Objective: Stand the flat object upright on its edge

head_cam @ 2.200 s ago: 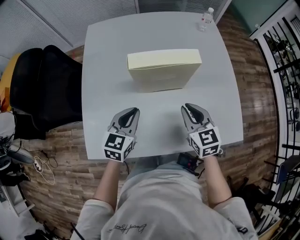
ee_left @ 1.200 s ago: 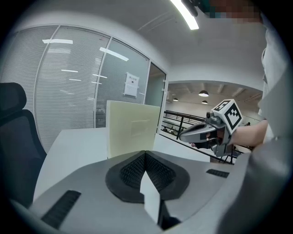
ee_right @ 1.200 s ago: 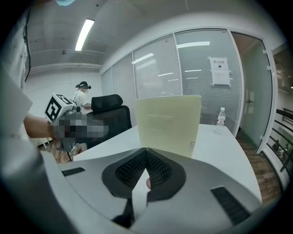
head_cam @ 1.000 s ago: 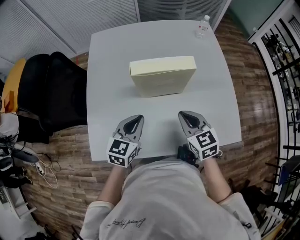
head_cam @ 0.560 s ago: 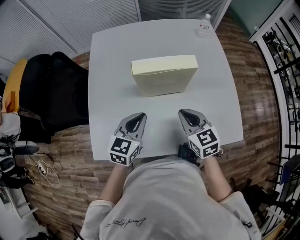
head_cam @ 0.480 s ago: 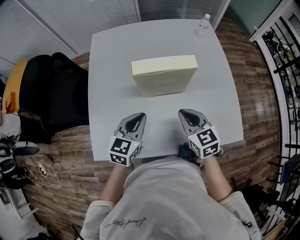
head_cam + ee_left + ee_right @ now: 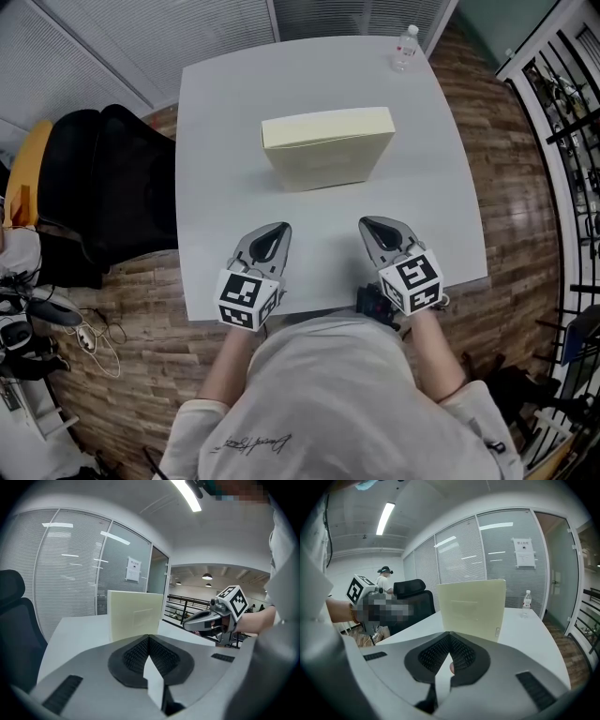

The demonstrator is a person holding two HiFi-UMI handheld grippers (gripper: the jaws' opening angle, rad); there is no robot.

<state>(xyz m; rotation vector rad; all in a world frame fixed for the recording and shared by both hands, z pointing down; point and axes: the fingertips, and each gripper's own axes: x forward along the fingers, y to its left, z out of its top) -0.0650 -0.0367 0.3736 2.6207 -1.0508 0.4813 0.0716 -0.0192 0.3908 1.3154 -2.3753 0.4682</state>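
A flat pale-yellow box (image 7: pixel 326 148) stands upright on its long edge in the middle of the white table (image 7: pixel 216 122). It also rises ahead in the left gripper view as the box (image 7: pixel 135 613) and in the right gripper view as the box (image 7: pixel 472 606). My left gripper (image 7: pixel 276 231) hovers near the table's front edge, shut and empty, well short of the box. My right gripper (image 7: pixel 367 225) sits beside it to the right, also shut with nothing in it. Both jaw pairs meet tip to tip, left gripper (image 7: pixel 148 637), right gripper (image 7: pixel 449 634).
A clear water bottle (image 7: pixel 405 45) stands at the table's far right corner, also seen as the bottle (image 7: pixel 527 603). A black office chair (image 7: pixel 103 187) is against the table's left side. Cables lie on the wooden floor at left. A black railing runs along the right.
Both grippers have drawn slightly back toward the table's front edge since the earliest frame. The box stays upright in the same spot.
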